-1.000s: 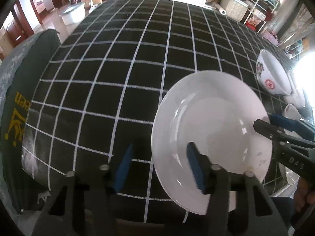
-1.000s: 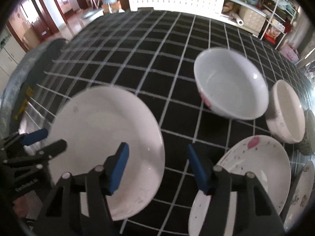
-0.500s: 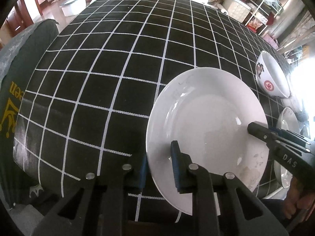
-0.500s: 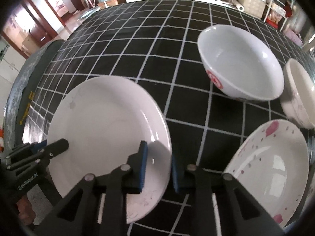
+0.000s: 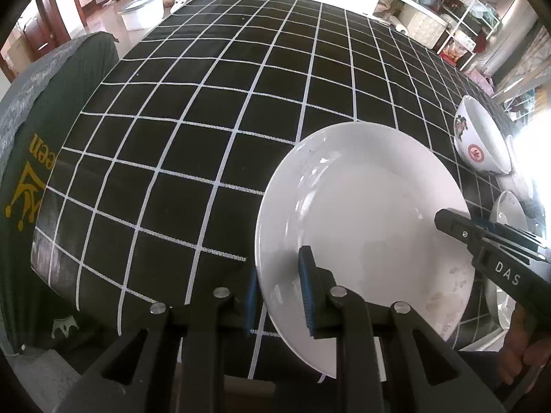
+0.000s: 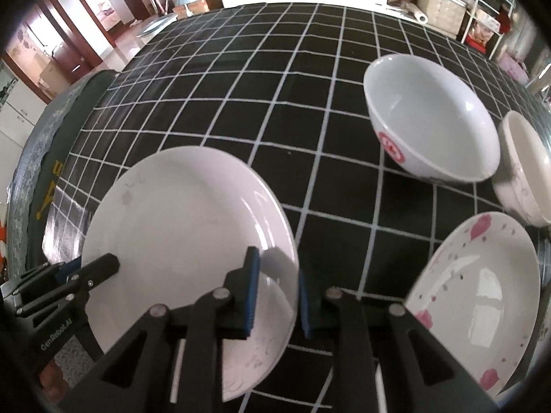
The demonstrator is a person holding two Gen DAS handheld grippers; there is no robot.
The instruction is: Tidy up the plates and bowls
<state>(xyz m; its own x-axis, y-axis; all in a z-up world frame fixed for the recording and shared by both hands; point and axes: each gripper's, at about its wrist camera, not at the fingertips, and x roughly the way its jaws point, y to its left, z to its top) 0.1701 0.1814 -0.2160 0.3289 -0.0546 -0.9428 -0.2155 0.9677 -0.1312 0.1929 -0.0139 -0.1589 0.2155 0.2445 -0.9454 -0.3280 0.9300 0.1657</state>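
Observation:
A plain white plate (image 5: pixel 365 213) lies near the front edge of the black checked table; it also shows in the right wrist view (image 6: pixel 186 227). My left gripper (image 5: pixel 280 292) is shut on the plate's left rim. My right gripper (image 6: pixel 275 292) is shut on its right rim. Each gripper shows in the other's view, the right one (image 5: pixel 482 244) at the plate's right, the left one (image 6: pixel 79 275) at its left. A large white bowl with a red mark (image 6: pixel 430 120) stands behind and to the right.
A smaller cream bowl (image 6: pixel 523 168) sits right of the large bowl. A plate with pink flowers (image 6: pixel 478 296) lies at the front right. The black checked tablecloth (image 5: pixel 206 103) spreads far back and left. A green cover (image 5: pixel 31 144) hangs at the left edge.
Both grippers closed from wide open onto opposite rims of the white plate. They still hold it, and the plate looks slightly raised and tilted now.

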